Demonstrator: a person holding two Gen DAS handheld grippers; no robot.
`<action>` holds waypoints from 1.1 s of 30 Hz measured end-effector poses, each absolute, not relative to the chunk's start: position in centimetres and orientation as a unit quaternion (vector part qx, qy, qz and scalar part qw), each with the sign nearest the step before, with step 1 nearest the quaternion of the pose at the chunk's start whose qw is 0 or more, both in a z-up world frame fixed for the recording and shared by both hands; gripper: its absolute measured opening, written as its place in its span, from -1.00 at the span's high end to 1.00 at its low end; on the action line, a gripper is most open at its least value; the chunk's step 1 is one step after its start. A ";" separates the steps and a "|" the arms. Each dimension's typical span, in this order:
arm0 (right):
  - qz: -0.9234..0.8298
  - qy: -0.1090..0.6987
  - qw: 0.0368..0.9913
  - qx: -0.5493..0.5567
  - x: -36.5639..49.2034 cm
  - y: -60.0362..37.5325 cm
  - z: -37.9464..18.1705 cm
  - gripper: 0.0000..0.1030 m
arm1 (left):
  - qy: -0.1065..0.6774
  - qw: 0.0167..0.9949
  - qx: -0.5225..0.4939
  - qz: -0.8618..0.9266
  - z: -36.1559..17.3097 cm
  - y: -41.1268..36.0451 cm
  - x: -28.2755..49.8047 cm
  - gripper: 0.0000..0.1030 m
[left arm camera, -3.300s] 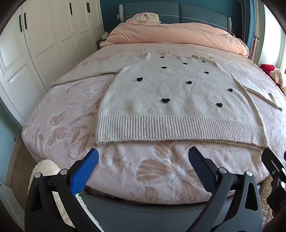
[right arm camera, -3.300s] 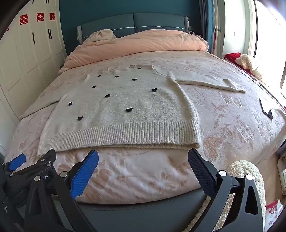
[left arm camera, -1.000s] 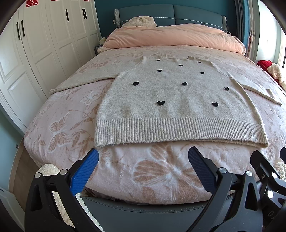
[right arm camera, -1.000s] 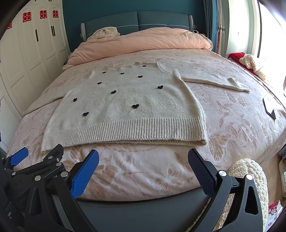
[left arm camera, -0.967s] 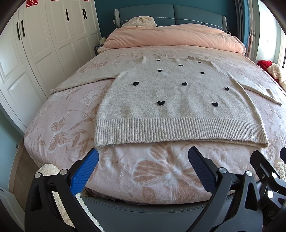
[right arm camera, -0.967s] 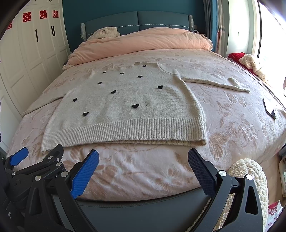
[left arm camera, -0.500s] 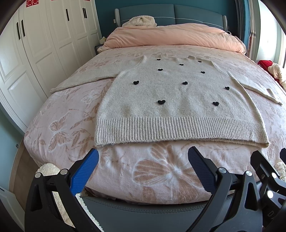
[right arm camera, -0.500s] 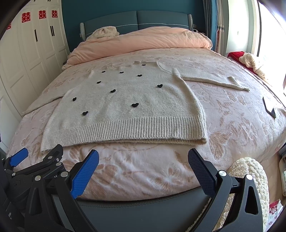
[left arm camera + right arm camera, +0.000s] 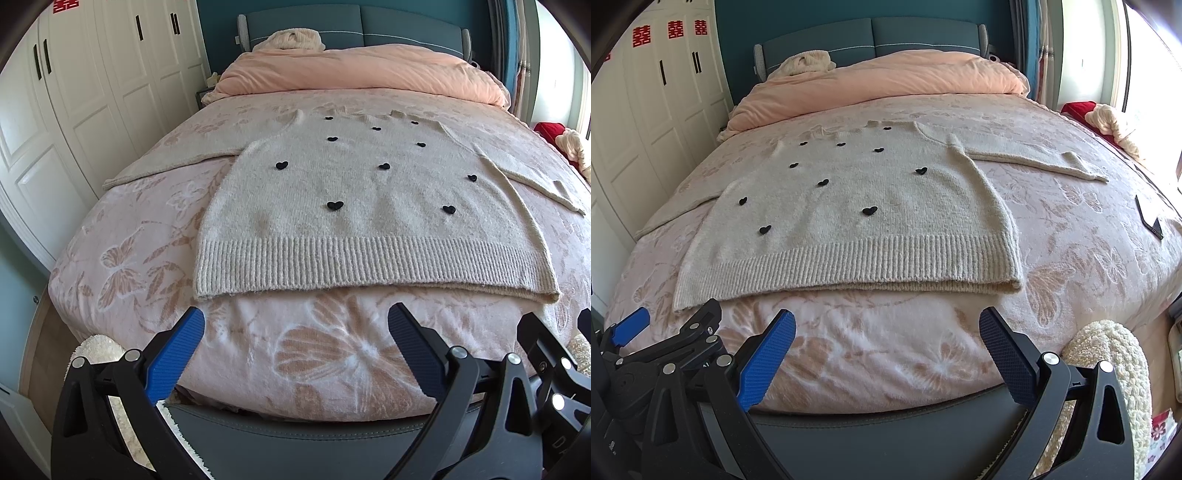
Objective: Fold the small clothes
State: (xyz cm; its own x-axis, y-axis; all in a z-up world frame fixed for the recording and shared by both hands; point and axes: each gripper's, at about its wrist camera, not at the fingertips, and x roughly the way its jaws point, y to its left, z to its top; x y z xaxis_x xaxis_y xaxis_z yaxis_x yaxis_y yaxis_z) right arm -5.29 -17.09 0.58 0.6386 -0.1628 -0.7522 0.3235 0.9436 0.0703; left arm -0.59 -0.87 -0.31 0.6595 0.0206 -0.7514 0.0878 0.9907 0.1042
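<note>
Floral pink bed point(image 9: 140, 258), cream heart-dotted sweater point(image 9: 369, 206) flat near its foot edge, left gripper point(image 9: 295, 332) and right gripper point(image 9: 886, 332) level beyond that edge, jaws wide apart, empty.

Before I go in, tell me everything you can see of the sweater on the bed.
The sweater is a cream, fuzzy-looking knit dotted with small black hearts. It lies spread flat, unfolded, on the pink floral bedspread, its ribbed hem nearest the foot of the bed and its neckline toward the peach duvet. Both sleeves stretch out sideways, the right one ending in a cuff. Only the bedspread touches it; both sets of tongs are open, short of the hem.
</note>
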 end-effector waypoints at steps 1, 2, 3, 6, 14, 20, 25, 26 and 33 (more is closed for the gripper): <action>-0.135 0.404 0.899 0.101 -5.2 -17.1 0.5 -0.90 | 0.413 0.908 0.066 -0.018 -0.4 -0.9 -0.6 -0.89; -0.135 0.406 0.898 0.102 -5.2 -17.1 0.4 -0.90 | 0.414 0.907 0.066 -0.018 -0.5 -0.9 -0.5 -0.89; -0.134 0.408 0.897 0.103 -5.1 -17.1 0.3 -0.90 | 0.416 0.907 0.067 -0.018 -0.6 -0.9 -0.5 -0.89; -0.119 0.417 0.894 0.108 -4.7 -17.4 -0.4 -0.90 | 0.428 0.901 0.061 -0.031 -1.1 -0.9 -0.1 -0.90; -0.162 0.399 0.858 0.279 -0.8 -32.7 -1.5 -0.90 | 0.441 0.896 -0.050 -0.021 -0.3 3.5 3.0 -0.91; -0.274 0.328 0.784 0.449 3.6 -54.3 -3.3 -0.90 | 0.451 0.891 -0.054 0.017 -0.4 5.5 5.4 -0.91; -0.332 0.265 0.724 0.543 5.8 -65.3 -6.7 -0.87 | 0.459 0.887 -0.043 0.034 -1.0 5.5 6.5 -0.91; -0.334 0.263 0.710 0.561 6.4 -66.8 -7.7 -0.82 | 0.461 0.886 -0.044 0.036 -1.2 5.6 6.8 -0.91; -0.303 0.229 0.706 0.598 11.5 -70.4 -8.6 0.56 | 0.480 0.875 -0.042 0.035 -2.6 5.0 9.1 -0.91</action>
State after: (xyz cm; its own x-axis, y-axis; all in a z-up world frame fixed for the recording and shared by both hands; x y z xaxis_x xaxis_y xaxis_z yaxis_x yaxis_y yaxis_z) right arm 11.53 -70.36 -8.60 0.7114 -0.1537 -0.6858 0.7017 0.1003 0.7054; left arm 9.12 5.05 -2.64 0.5359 0.0200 -0.8441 -0.1010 0.9941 -0.0406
